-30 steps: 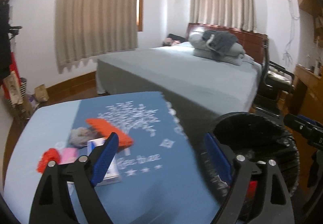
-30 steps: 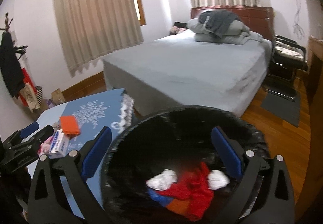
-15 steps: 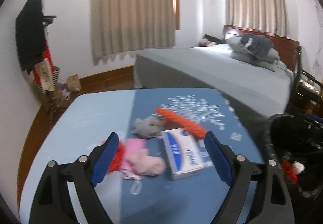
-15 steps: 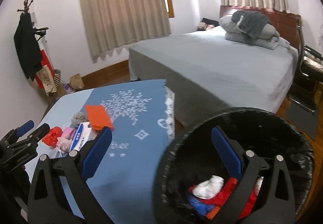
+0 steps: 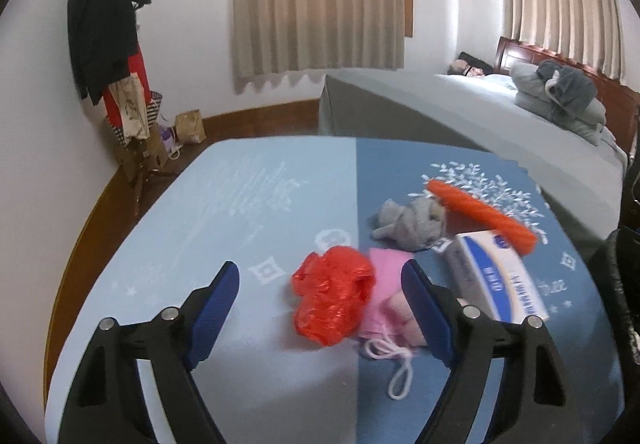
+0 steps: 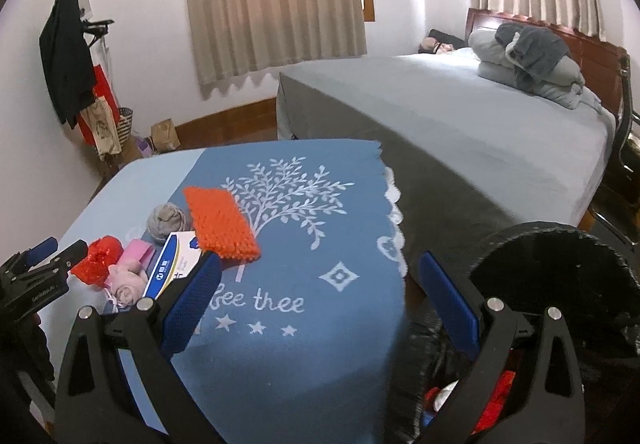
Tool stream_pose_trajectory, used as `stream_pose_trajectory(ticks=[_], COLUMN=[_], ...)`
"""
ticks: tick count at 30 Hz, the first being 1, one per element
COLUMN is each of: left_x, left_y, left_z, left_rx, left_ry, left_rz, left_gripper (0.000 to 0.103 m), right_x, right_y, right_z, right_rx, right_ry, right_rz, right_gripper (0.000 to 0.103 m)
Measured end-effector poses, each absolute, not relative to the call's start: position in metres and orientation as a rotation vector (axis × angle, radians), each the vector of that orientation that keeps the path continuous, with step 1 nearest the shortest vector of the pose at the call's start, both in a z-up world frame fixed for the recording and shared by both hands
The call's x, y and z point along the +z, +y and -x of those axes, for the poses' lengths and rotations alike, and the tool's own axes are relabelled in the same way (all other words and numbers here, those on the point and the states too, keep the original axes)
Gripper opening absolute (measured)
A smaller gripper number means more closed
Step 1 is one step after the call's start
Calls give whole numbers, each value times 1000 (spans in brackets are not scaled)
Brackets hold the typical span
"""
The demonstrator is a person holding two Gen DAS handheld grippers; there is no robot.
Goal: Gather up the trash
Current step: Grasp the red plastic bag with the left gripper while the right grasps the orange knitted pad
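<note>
On the blue-clothed table (image 6: 300, 324) lies a cluster of trash: a crumpled red plastic bag (image 5: 332, 296), a pink cloth with a white string (image 5: 384, 296), a grey sock ball (image 5: 412, 224), an orange knitted piece (image 5: 480, 216) and a white-and-blue box (image 5: 496, 280). My left gripper (image 5: 320, 272) is low over the table with its jaws closing. The red bag lies between its fingers, and the pads are clear of it. My right gripper (image 6: 320, 264) is open and empty over the table's near right corner. Beside it the black-lined bin (image 6: 560, 276) holds red and white scraps.
A grey bed (image 6: 480, 116) with folded bedding stands behind the table. A coat stand (image 5: 108, 44) with hanging clothes and a paper bag (image 5: 191, 126) on the floor are at the back left. A black chair (image 6: 626, 124) stands to the right of the bed.
Both views have swung left, from the bin to the table. The left gripper has come down to the trash cluster, and the red bag now lies between its fingers. The bin has slid to the right.
</note>
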State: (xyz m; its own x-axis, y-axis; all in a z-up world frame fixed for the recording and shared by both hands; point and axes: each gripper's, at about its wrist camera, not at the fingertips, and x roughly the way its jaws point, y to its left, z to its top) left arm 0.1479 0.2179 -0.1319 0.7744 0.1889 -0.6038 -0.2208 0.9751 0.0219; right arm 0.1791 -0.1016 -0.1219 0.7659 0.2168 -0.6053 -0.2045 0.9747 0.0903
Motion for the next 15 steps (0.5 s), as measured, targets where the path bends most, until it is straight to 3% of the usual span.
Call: stream_pose_trajectory(ticks=[9, 15], left_x=[-151, -157], left_y=[222, 222], left_z=[-163, -173], left_rx=[203, 160], left_ry=[709, 755], left_rz=[58, 84], left_gripper=[76, 58], right_x=[-136, -139], right_y=[-87, -79], right_z=[-193, -198], right_rx=[250, 270], right_ry=[685, 691], right_rz=[3, 10], right_gripper=[96, 96])
